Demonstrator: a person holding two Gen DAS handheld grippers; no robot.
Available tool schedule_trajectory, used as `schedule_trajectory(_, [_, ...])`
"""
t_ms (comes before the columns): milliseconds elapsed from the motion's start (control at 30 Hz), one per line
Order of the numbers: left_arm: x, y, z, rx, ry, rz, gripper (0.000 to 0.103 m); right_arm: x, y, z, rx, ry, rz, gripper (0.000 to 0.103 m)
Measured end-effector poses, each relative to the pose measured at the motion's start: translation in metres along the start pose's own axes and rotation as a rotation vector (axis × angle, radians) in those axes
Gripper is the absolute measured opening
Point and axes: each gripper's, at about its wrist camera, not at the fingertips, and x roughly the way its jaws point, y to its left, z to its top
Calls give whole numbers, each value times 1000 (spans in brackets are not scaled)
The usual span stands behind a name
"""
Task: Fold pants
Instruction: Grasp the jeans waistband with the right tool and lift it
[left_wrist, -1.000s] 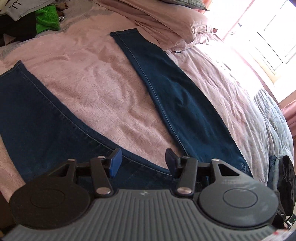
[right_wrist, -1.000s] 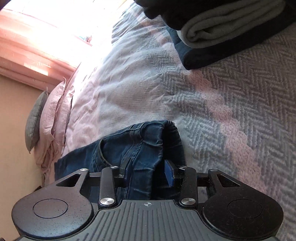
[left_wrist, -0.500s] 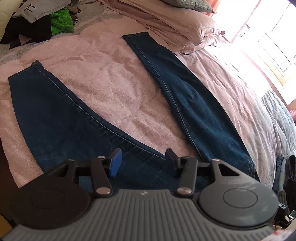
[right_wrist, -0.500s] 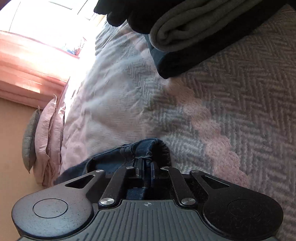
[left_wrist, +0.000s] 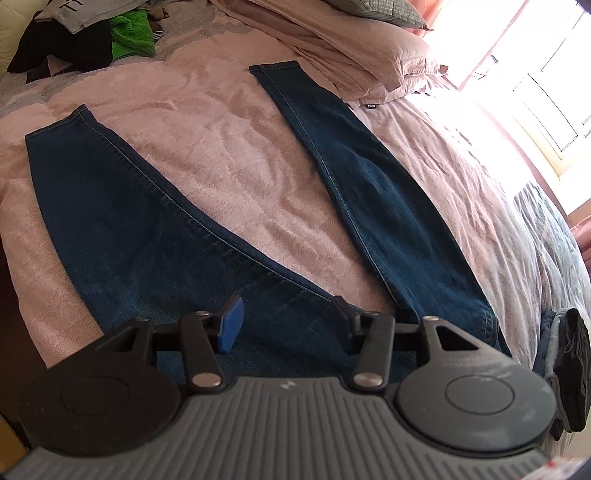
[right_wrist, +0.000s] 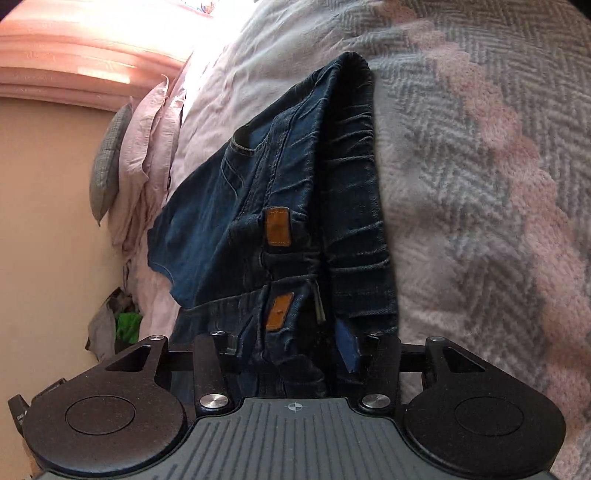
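Dark blue jeans (left_wrist: 122, 221) lie flat on the pink bedspread (left_wrist: 229, 158), legs spread in a V, the right leg (left_wrist: 380, 192) running toward the pillows. My left gripper (left_wrist: 286, 321) hovers open over the seat of the jeans with nothing pinched between its fingers. In the right wrist view the bunched waistband (right_wrist: 347, 166), with brown tabs on its belt loops (right_wrist: 277, 230), runs back between the fingers of my right gripper (right_wrist: 288, 347). Those jaws are opening. The blue face of one pad (right_wrist: 347, 347) shows beside the cloth, while the other pad is hidden behind denim.
Pink pillows (left_wrist: 369, 48) are stacked at the head of the bed, with a loose clothes pile (left_wrist: 129, 37) at the far left. A folded dark stack (left_wrist: 565, 369) sits at the right edge. A grey herringbone blanket (right_wrist: 480, 184) covers the bed's foot. A bright window (left_wrist: 546, 92) is on the right.
The left gripper drew back and both leg hems came into view. The right gripper closed on the waistband corner, then drew back along it with jaws parting; the folded stack left its view.
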Motion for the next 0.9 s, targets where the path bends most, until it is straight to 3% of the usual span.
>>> schedule_trajectory(33, [-3,1,-2,3,-2,1,47,3,7,2,-27,17,30,0])
schedule_trajectory(167, [-14,7,-11,13,-11,16,47,-10,45,4,-173,20,-45,0])
schedule_trajectory(233, [-20,12,-16,10,-20,24,47,-15,42,0,-211,4,-154,0])
schedule_trajectory(300, [-24,19,-22,-2,-15,41,47,2,34,-9,-232,47,-307,0])
schedule_trajectory(400, [-36,31,-30,-14,-19,57,47,8,54,-12,-274,57,-415,0])
schedule_trajectory(500, [-51,45,-35,-28,-22,75,47,-3,93,-29,-414,-42,-581,17])
schedule_trajectory(567, [-60,54,-37,-39,-28,76,47,-4,120,-51,-588,-78,-559,44])
schedule_trajectory(700, [-69,63,-40,-21,-13,87,47,22,145,-103,-845,66,-512,46])
schedule_trajectory(800, [-75,68,-41,16,8,97,47,53,133,-146,-875,245,-625,46])
schedule_trajectory(867, [-80,74,-42,51,27,102,48,47,124,-169,-883,266,-723,47])
schedule_trajectory(900, [-82,78,-43,74,34,106,49,37,123,-177,-868,247,-723,47])
